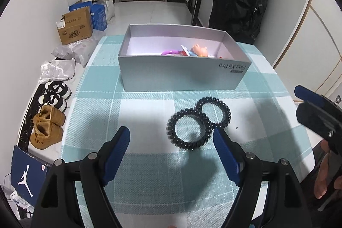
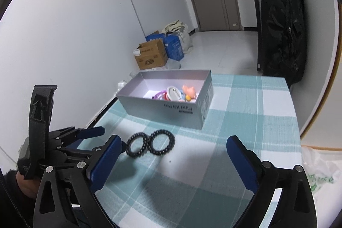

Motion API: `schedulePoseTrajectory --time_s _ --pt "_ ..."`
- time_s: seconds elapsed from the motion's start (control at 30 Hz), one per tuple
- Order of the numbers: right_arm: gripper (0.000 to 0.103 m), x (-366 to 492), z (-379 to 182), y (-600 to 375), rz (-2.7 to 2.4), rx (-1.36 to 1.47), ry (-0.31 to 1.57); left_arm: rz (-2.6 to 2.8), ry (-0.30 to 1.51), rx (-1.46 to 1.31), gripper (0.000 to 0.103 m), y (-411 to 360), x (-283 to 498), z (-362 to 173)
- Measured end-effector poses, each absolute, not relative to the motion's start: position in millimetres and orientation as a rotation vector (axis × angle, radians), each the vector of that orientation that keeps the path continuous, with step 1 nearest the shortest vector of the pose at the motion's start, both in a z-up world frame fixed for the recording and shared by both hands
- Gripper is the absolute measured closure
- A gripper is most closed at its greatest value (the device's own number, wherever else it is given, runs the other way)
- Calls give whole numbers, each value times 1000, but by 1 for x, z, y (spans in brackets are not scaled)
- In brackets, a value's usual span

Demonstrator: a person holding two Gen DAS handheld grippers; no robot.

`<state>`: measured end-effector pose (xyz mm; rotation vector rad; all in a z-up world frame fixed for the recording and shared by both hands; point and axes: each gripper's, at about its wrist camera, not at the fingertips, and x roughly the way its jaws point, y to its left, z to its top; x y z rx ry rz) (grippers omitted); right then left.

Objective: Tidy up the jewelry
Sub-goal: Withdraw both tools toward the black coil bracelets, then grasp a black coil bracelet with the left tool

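**Both grippers open over two coil hair ties, nothing held**

The left gripper (image 1: 171,150) stands partly open and empty. The near coil tie (image 1: 189,128) lies just ahead of its tips, its rim beside the right-hand pad and touching or nearly so (fisheye, hard to tell). The far coil tie (image 1: 214,112) sits just beyond, touching the first in a figure eight. The right gripper (image 2: 174,154) is spread wide, also empty, with both ties ahead of it, nearer its left finger. In its view the left gripper comes in from the left edge, close to the ties.

The grey box (image 1: 183,76) stands beyond the ties, well clear of both sets of tips, and already holds colourful bits (image 2: 177,93) (pink figure, badge, purple band). The ties remain out on the checked tablecloth (image 1: 149,164).

Risks, as a judgement:
- The ties touch, so closing on one could drag or flick the other.
- Springy coils may squirt out of flat pads if pinched off-centre.
- Both grippers crowd the same spot, so fingers could collide.
- The left's offset could push the tie instead of straddling it.
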<state>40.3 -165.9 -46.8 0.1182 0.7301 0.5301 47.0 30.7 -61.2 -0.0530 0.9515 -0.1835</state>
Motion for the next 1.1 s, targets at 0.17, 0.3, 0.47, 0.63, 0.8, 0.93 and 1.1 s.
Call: schedulePoseTrajectory --time_s 0.17,0.3,0.47,0.63,0.8,0.93,1.1 --pt "2 39 -56 -161 514 91 765 -195 958 -23 26 24 46 -64" --pt "1 38 -59 -161 506 86 777 -197 971 7 26 16 48 -70" --pt "0 38 -61 -163 496 90 783 -182 994 42 26 11 54 -78" --pt "0 39 -62 -169 482 99 790 -169 1026 29 26 14 59 -85" --pt "0 40 -62 -170 476 104 791 -188 1015 62 27 10 58 -84" --pt "0 41 -63 -168 475 97 799 -195 1018 63 36 10 60 -83" --pt "0 42 -65 -169 467 100 809 -202 1019 49 58 13 61 -81"
